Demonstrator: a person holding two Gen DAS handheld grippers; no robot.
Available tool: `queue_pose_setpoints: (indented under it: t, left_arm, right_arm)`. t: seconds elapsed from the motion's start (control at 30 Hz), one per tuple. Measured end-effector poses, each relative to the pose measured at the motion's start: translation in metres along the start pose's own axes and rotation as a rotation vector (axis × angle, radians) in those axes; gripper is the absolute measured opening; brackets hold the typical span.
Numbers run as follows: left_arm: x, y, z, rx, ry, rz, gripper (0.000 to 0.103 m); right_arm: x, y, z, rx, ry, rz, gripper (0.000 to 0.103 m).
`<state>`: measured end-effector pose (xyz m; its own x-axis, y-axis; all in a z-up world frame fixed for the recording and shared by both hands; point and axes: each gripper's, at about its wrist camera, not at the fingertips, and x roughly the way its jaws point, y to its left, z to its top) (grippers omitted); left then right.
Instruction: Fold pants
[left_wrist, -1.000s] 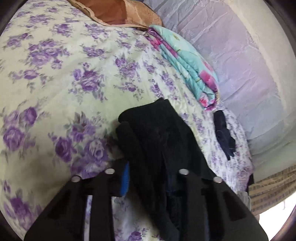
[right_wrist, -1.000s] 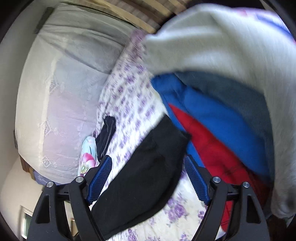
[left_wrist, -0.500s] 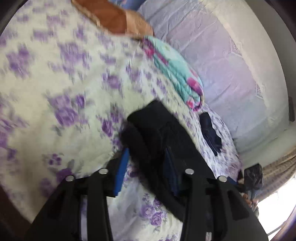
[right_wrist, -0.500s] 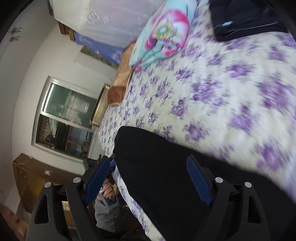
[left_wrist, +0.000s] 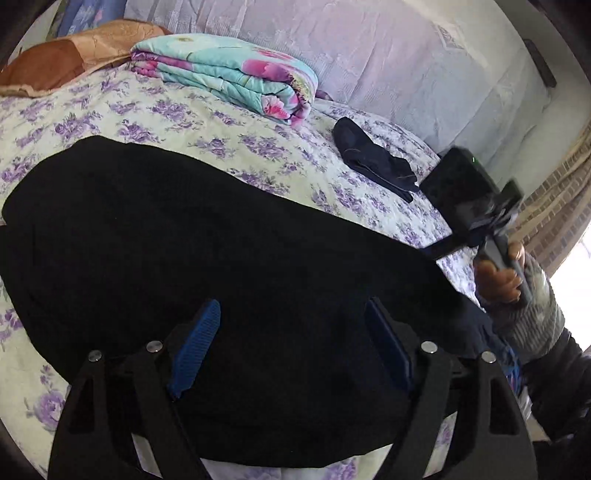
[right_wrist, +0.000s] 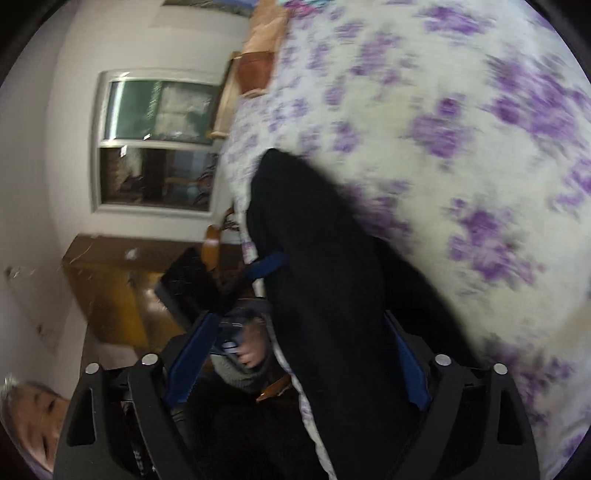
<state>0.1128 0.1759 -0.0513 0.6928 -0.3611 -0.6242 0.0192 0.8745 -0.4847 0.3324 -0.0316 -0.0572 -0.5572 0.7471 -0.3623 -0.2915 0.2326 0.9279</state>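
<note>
Pants (left_wrist: 229, 266), one black pair, lie spread across the floral bedspread (left_wrist: 207, 129), a wide dark mass right under the left gripper (left_wrist: 291, 347). Both blue pads (left_wrist: 194, 347) stand well apart over the cloth; the jaws are opening, the cloth lies beneath and between them, and no pad presses on it. In the right wrist view the pants (right_wrist: 332, 295) run as a long dark band from the bed's edge down between the right gripper's (right_wrist: 299, 362) fingers. Those jaws too are opening, spread wide, with the cloth between the pads and no pinch to be seen. That view is blurred by motion.

Counted on the bed: one folded quilt (left_wrist: 229, 70) in turquoise and pink near the far edge, one small dark garment (left_wrist: 373, 158) lying apart from the pants towards the quilt, one orange-brown pillow (left_wrist: 59, 62) at the far left. Two grippers, each in one hand; the right hand (left_wrist: 498, 273) shows in the left view, gripping its handle beside the bed's edge.
</note>
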Motion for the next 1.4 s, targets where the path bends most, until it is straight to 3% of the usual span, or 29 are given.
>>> queue_pose_setpoints:
  t: [0.13, 0.2, 0.3, 0.37, 0.43, 0.5, 0.57, 0.63, 0.8, 0.9, 1.03, 1.17, 1.27, 1.4]
  left_arm:
    - [0.000, 0.010, -0.003, -0.039, -0.004, -0.020, 0.078]
    - [-0.002, 0.007, -0.007, -0.026, -0.004, -0.003, 0.079]
    - [0.001, 0.002, -0.008, 0.007, -0.011, 0.025, 0.079]
    - [0.001, -0.001, -0.011, 0.033, -0.015, 0.044, 0.079]
    - [0.001, -0.004, -0.013, 0.057, -0.017, 0.061, 0.080]
    - [0.001, -0.004, -0.012, 0.059, -0.017, 0.062, 0.080]
    - [0.001, -0.002, -0.011, 0.053, -0.014, 0.049, 0.081]
    - [0.001, -0.002, -0.012, 0.054, -0.015, 0.047, 0.082]
    - [0.005, -0.008, -0.013, 0.080, -0.011, 0.064, 0.087]
    - [0.006, -0.010, -0.014, 0.092, -0.014, 0.069, 0.090]
    - [0.007, -0.013, -0.018, 0.118, -0.023, 0.083, 0.091]
    - [0.005, -0.012, -0.018, 0.119, -0.023, 0.074, 0.091]
    - [0.005, -0.010, -0.019, 0.122, -0.031, 0.060, 0.091]
    - [0.005, -0.009, -0.020, 0.127, -0.040, 0.041, 0.095]
  right_arm:
    - [0.025, -0.014, 0.022, 0.054, -0.034, 0.007, 0.096]
    - [0.019, -0.027, 0.026, 0.138, -0.164, 0.028, 0.096]
    - [-0.026, -0.029, 0.022, 0.114, -0.460, 0.038, 0.095]
    - [-0.049, -0.029, 0.018, 0.097, -0.526, 0.036, 0.095]
    - [-0.052, -0.029, 0.015, 0.114, -0.429, 0.011, 0.095]
    - [-0.048, -0.030, 0.008, 0.119, -0.297, -0.138, 0.095]
    - [-0.043, -0.033, -0.004, 0.123, -0.189, -0.193, 0.095]
    - [-0.036, -0.030, -0.020, 0.133, -0.087, -0.126, 0.095]
    - [-0.011, 0.005, -0.037, -0.037, 0.061, -0.051, 0.097]
    - [0.014, 0.003, -0.026, -0.046, 0.079, -0.031, 0.099]
    - [0.037, -0.012, -0.001, 0.036, -0.047, -0.004, 0.099]
    - [0.033, -0.025, -0.006, 0.100, -0.095, 0.079, 0.098]
    - [0.025, -0.017, -0.024, 0.075, -0.055, 0.000, 0.098]
    - [0.013, -0.013, -0.034, 0.081, -0.120, -0.206, 0.098]
